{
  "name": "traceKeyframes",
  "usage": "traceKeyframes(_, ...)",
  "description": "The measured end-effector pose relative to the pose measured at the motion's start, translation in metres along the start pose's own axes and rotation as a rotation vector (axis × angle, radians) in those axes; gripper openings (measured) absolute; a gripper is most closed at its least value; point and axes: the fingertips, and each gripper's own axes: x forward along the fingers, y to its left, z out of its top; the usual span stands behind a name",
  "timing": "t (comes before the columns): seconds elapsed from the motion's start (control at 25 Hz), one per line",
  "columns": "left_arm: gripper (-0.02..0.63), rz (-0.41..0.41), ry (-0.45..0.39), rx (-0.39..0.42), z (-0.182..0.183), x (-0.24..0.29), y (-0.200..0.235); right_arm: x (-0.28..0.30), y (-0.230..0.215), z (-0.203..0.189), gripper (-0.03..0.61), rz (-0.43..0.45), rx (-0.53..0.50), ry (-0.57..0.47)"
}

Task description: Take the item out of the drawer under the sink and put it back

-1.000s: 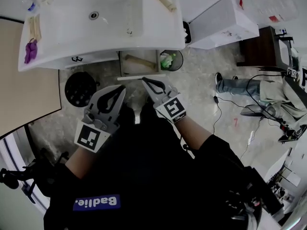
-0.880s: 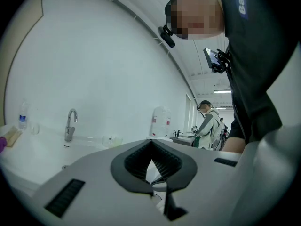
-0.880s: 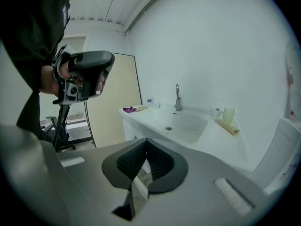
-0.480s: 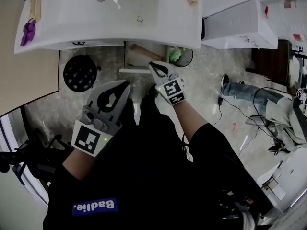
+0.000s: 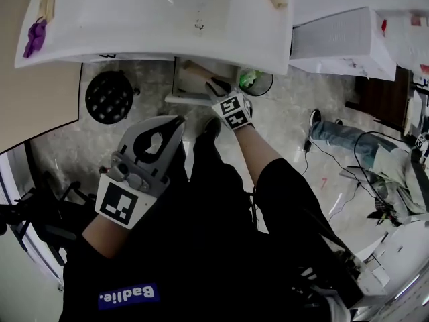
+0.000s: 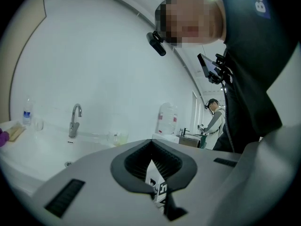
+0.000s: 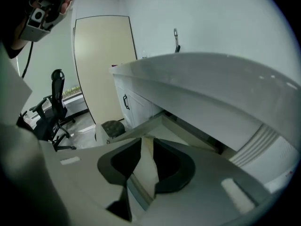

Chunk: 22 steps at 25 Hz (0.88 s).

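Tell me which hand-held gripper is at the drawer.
The right hand-held gripper, jaws just opening and gripping nothing, is at the drawer; the left hand-held gripper hangs back.

On the floor [image 5: 295, 116] sit 1 round black perforated object [image 5: 107, 96] and 1 small bin [image 5: 257, 81] holding green stuff.

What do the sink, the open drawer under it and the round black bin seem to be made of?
Sink: white and glossy with soft reflections, likely ceramic or cast resin.
Drawer: pale matte panels, probably laminated board.
Bin: black with a regular grid of holes, seemingly metal mesh or perforated plastic.
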Motion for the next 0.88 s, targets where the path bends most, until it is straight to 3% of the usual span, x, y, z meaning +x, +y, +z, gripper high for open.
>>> traceKeyframes(0.28, 0.006, 0.028, 0.022, -0.015, -0.018, -0.009, 0.011, 0.042, -0.014, -0.032, 0.109, -0.025, -0.067, 0.147)
traceKeyframes(0.48, 0.005, 0.047, 0.018, -0.032, -0.027, -0.016, 0.018, 0.062, -0.015, -0.048, 0.112, 0.017, -0.092, 0.306)
traceKeyframes(0.88, 0.006, 0.063, 0.014, -0.051, -0.032, -0.025, 0.029, 0.080, -0.024, -0.059, 0.130, 0.062, -0.146, 0.458)
